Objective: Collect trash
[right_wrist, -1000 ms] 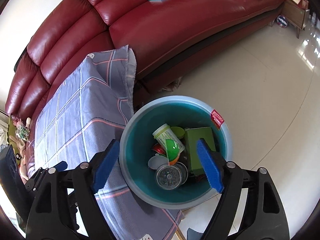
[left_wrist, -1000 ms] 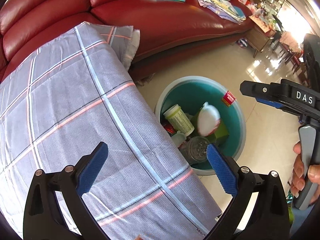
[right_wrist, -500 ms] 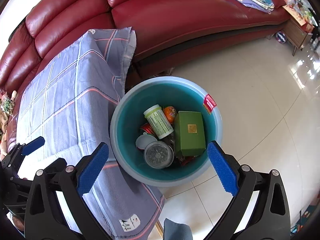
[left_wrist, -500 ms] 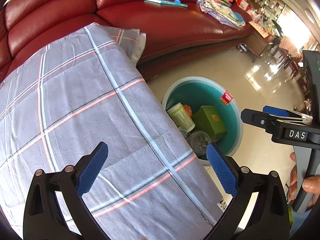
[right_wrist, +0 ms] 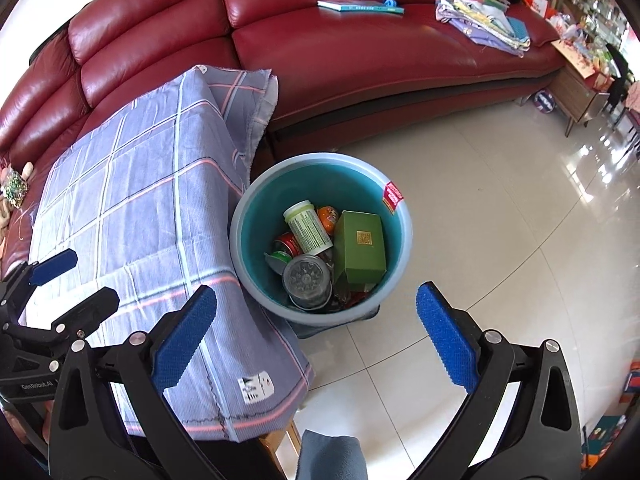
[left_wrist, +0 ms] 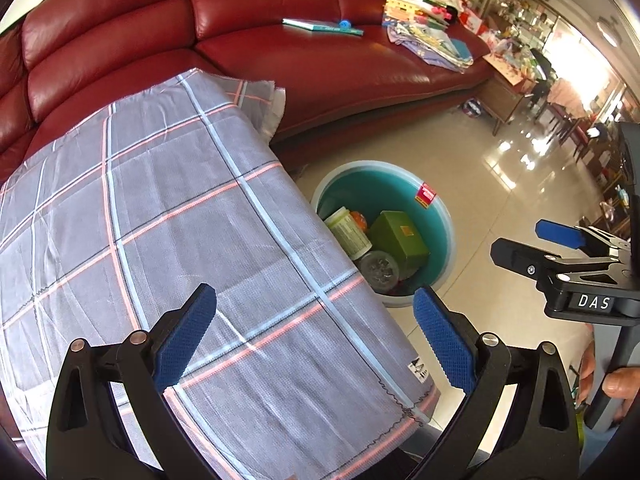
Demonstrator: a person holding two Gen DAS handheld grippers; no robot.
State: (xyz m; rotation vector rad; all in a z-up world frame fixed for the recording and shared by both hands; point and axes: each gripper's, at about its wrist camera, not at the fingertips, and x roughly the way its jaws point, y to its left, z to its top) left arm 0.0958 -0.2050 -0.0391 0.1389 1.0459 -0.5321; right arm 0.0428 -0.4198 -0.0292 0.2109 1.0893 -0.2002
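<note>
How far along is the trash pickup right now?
Done: the bucket already holds a green box, bottle and jar. In hand: nothing; left gripper and right gripper are open. Left: no loose trash shows on the cloth.

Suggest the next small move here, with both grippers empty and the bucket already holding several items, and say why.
Probably withdraw both grippers and look elsewhere for trash. The left gripper and right gripper stand open and empty; the checked cloth shows nothing on it, while the bottle, green box and jar already lie in the teal bucket.
</note>
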